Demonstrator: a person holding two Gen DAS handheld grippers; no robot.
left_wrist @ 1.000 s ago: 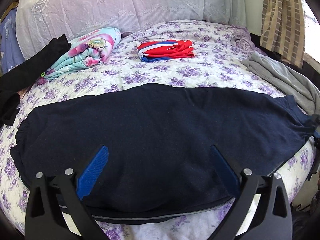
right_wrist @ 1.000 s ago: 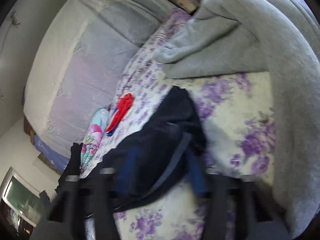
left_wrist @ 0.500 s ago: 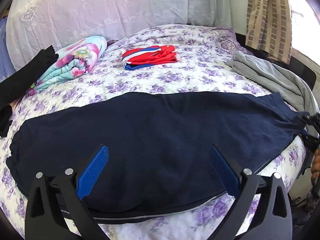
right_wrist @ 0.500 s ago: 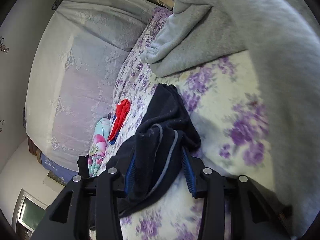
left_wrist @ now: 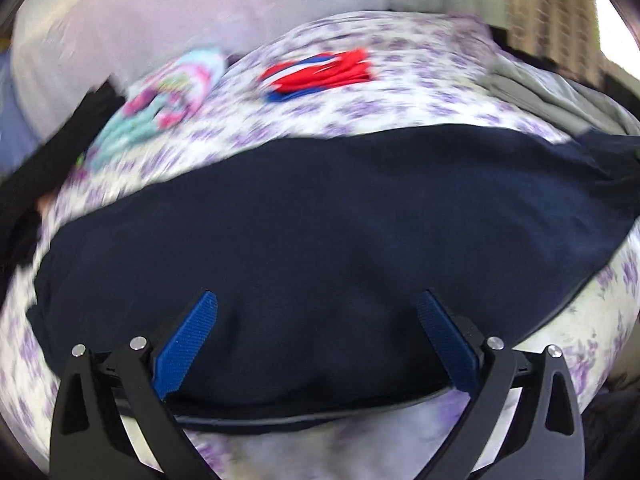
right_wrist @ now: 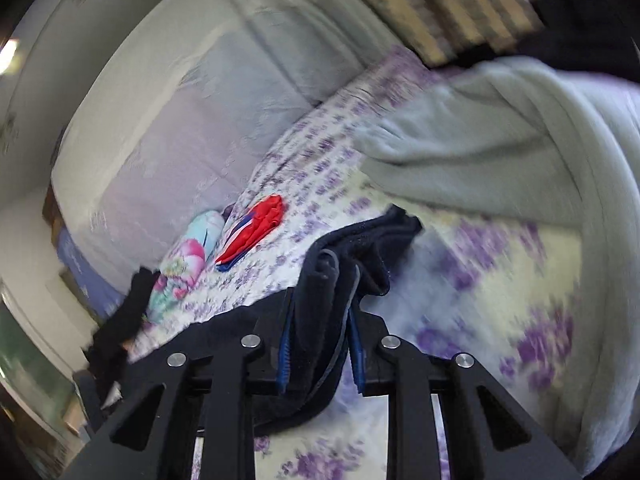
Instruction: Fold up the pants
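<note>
Dark navy pants lie stretched left to right across the flowered bed. My left gripper hovers wide open over their near edge, its blue pads clear of the cloth. In the right wrist view the pants' right end is bunched between the fingers of my right gripper. Its jaws are closing and the pads press on the fabric, which is lifted a little off the sheet. Both views are blurred by motion.
A folded red and blue garment and a rolled floral cloth lie behind the pants. A grey garment is heaped at the right, a black one at the left edge. A striped curtain hangs at the far right.
The right gripper's jaws narrowed onto the pants' end and rose with it, rolling. The pants' right end now lifts off the bed. The left gripper stayed open over the near edge.
</note>
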